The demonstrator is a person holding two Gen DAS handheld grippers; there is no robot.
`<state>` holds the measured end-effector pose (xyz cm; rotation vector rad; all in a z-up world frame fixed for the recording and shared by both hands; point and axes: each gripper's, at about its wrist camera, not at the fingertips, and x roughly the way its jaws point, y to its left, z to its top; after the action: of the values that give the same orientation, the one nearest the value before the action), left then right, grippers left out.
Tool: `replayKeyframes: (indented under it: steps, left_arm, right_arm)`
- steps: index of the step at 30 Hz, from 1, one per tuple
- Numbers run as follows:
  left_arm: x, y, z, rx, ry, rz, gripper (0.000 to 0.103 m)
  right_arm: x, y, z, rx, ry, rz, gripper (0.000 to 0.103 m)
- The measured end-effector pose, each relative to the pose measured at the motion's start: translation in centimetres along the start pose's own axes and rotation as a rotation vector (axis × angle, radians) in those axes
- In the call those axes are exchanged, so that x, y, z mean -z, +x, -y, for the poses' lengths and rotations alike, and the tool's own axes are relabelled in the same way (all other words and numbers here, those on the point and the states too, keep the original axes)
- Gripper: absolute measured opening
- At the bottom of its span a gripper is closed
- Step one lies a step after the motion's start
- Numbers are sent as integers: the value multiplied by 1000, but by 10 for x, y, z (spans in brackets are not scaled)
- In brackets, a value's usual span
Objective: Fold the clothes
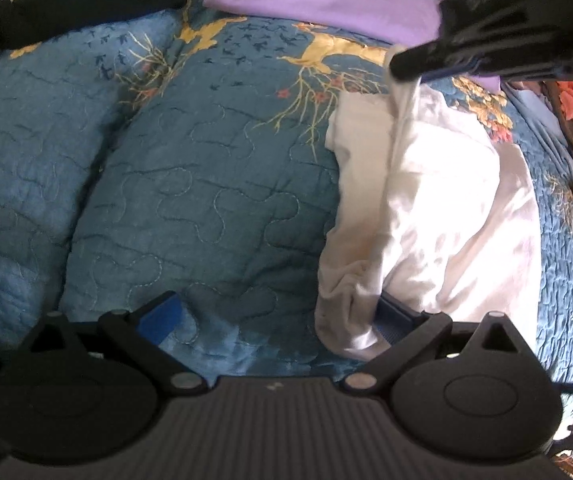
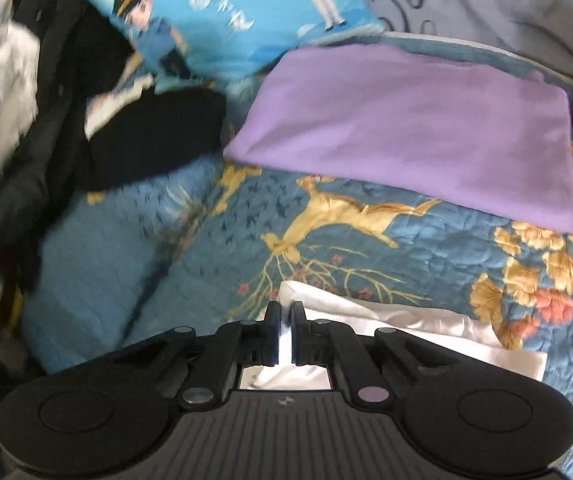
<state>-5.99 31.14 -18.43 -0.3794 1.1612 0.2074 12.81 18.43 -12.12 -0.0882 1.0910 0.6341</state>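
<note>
White garment [image 1: 438,200]: on the quilt [image 1: 206,200], below the purple cloth [image 2: 406,132]. Right claw [image 2: 285,322] clamped on its corner. Left claw [image 1: 286,312] apart, seen only in left view; cartoon pillow [image 2: 226,12] only in right.

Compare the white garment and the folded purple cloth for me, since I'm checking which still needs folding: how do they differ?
The white cotton garment lies rumpled and bunched; the purple folded cloth lies flat and smooth.

The white garment's edge is pinched in the right hand-held gripper; nothing touches the purple cloth.

The white garment lies nearer the grippers, the purple cloth beyond it.

Both rest on the blue quilted bedspread.
</note>
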Motion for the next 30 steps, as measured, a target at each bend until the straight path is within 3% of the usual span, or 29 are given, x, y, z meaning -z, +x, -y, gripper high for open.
replayKeyframes:
  steps: [7, 12, 17, 20, 23, 24, 30]
  left_arm:
    - [0, 5, 4, -34, 21, -1, 102]
    - [1, 6, 5, -46, 24, -5, 102]
    - [-1, 6, 5, -38, 20, -13, 103]
    - [-2, 3, 1, -14, -7, -16, 103]
    - [-1, -5, -4, 5, -28, 8, 103]
    - [0, -8, -4, 6, -30, 15, 103]
    - [0, -7, 0, -10, -9, 7, 103]
  right_arm:
    - [-18, 35, -9, -1, 30, -52, 5]
    - [-25, 64, -3, -13, 48, -150, 6]
    - [-37, 32, -2, -73, 20, -80, 14]
    - [-39, 7, -2, -123, 28, -27, 25]
    - [-33, -6, -10, -138, -21, -46, 35]
    - [-29, -4, -17, -116, -54, -75, 41]
    - [-16, 31, -60, 99, -241, -179, 45]
